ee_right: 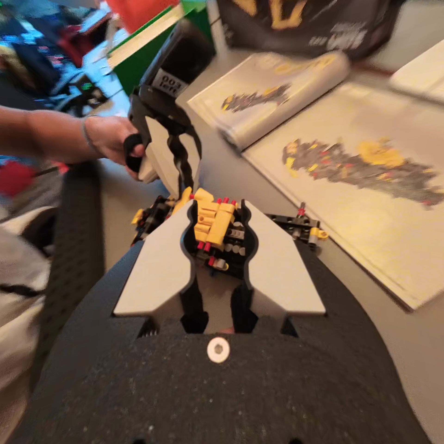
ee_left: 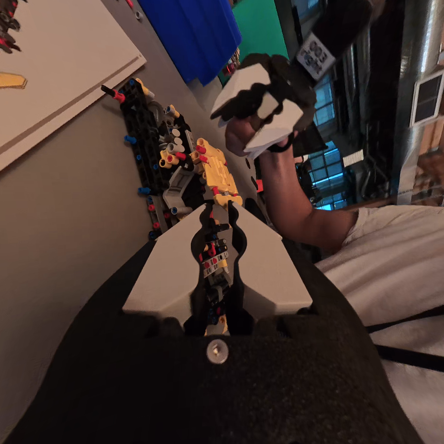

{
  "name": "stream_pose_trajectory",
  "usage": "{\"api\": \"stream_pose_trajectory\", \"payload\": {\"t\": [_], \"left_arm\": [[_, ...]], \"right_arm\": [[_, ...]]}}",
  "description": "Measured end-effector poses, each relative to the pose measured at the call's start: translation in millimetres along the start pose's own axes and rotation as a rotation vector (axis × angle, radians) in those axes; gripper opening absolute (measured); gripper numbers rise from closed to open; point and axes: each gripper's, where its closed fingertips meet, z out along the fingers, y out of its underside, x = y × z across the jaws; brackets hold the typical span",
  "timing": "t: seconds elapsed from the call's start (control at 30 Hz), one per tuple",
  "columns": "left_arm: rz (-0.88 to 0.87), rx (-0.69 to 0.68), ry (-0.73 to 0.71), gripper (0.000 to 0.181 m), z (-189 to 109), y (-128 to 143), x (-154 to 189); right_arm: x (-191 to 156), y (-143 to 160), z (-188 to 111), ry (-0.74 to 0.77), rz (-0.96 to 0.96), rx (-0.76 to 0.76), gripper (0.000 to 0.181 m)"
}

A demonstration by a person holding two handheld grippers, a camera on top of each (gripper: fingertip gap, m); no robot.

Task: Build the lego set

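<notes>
A long lego model [ee_left: 153, 149] with a black frame, blue and red pins and a yellow block [ee_left: 218, 173] lies on the grey table. My left gripper [ee_left: 218, 204] is shut on the model's near end, and the model runs back between its fingers. In the right wrist view the left gripper [ee_right: 183, 189] touches the yellow end of the model [ee_right: 213, 221]. My right gripper [ee_right: 218, 203] is open and empty, hovering over the yellow block. In the left wrist view the right gripper [ee_left: 230, 132] is up in the air above the model.
Open instruction booklets [ee_right: 336, 192] lie right of the model and also show in the left wrist view [ee_left: 60, 72]. A black lego box [ee_right: 312, 21] and a green box [ee_right: 144, 52] stand behind. A blue bin [ee_left: 192, 36] stands at the table's far side. A person's arm [ee_left: 300, 204] reaches in. Across from one pair of fingers to the other is roughly 6 cm.
</notes>
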Motion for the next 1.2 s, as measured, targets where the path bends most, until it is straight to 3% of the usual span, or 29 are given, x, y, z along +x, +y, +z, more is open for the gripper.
{"api": "stream_pose_trajectory", "payload": {"t": [0.1, 0.2, 0.3, 0.47, 0.73, 0.9, 1.2], "left_arm": [[-0.028, 0.048, -0.016, 0.014, 0.7, -1.4, -1.8], [-0.051, 0.104, -0.015, 0.009, 1.6, -4.4, 0.3], [-0.069, 0.157, -0.033, 0.008, 1.8, -7.1, -1.6], [-0.086, 0.189, -0.026, 0.006, 3.4, -7.7, -0.2], [-0.15, 0.109, 0.058, 0.005, 9.0, -7.3, 2.0], [-0.143, 0.036, 0.014, 0.005, 10.6, -5.8, 2.0], [-0.099, 0.03, -0.025, 0.005, 9.5, -7.1, 0.0]], "right_arm": [[6.8, 4.2, 7.5, -0.172, 0.145, -0.056, 0.037], [14.2, 15.1, 20.0, -0.216, 0.162, -0.118, 0.038], [3.9, 15.8, 25.4, -0.289, 0.148, -0.1, 0.017], [3.7, 16.7, 24.0, -0.288, 0.126, -0.024, 0.014], [2.1, 21.2, 17.9, -0.281, 0.063, -0.037, 0.013], [1.3, 22.1, 18.0, -0.237, 0.007, -0.068, 0.012], [6.5, 17.3, 15.2, -0.243, 0.001, -0.067, 0.015]]}}
